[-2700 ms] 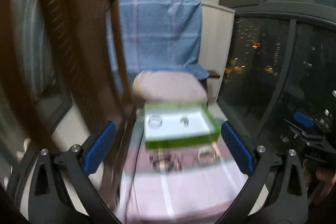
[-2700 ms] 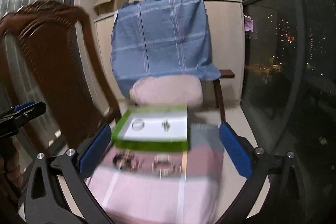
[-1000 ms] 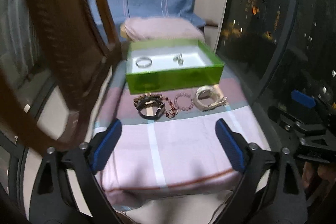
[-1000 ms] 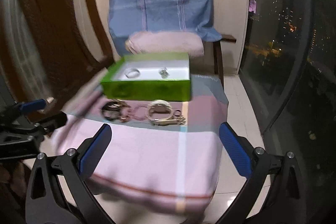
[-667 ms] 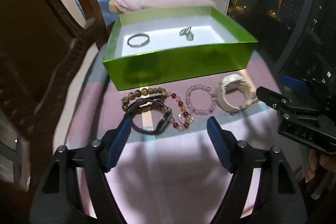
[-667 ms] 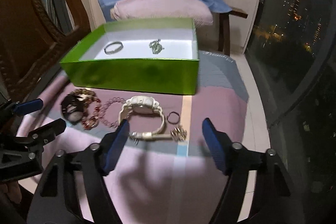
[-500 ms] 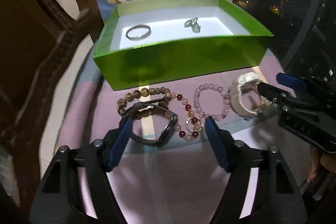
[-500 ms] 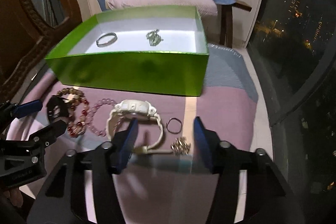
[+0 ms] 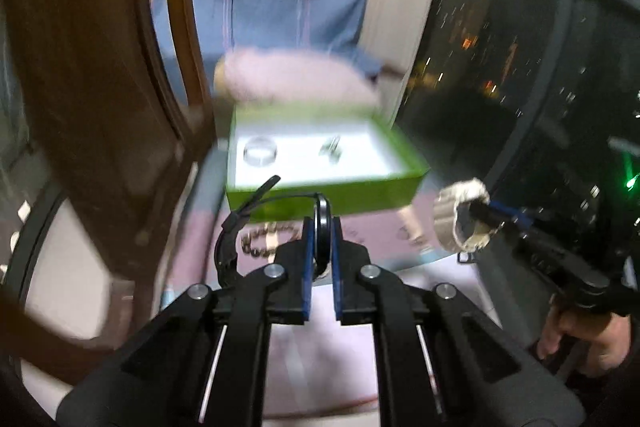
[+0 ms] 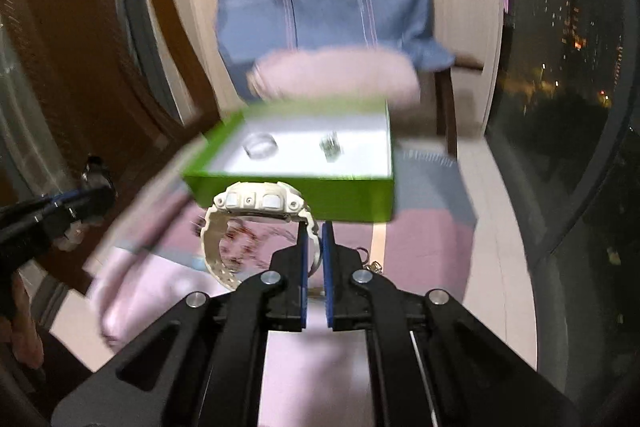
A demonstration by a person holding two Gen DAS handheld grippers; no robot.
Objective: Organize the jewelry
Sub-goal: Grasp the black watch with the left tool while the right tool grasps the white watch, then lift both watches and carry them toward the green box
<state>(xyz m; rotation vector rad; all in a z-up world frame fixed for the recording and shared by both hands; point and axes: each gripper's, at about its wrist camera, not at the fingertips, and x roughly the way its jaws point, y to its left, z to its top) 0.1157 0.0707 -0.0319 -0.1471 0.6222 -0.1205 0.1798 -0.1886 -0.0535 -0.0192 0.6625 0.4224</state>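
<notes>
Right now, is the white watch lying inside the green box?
No, the white watch is pinched by its strap between the right gripper's fingers, in front of the green box.

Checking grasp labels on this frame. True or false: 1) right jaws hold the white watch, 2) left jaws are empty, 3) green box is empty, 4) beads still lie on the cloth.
1) The right gripper holds the white watch: true.
2) The left gripper is empty: false, it is shut on the black watch.
3) The green box is empty: false, a ring and another small piece lie inside.
4) Beads lie on the cloth: true.
</notes>
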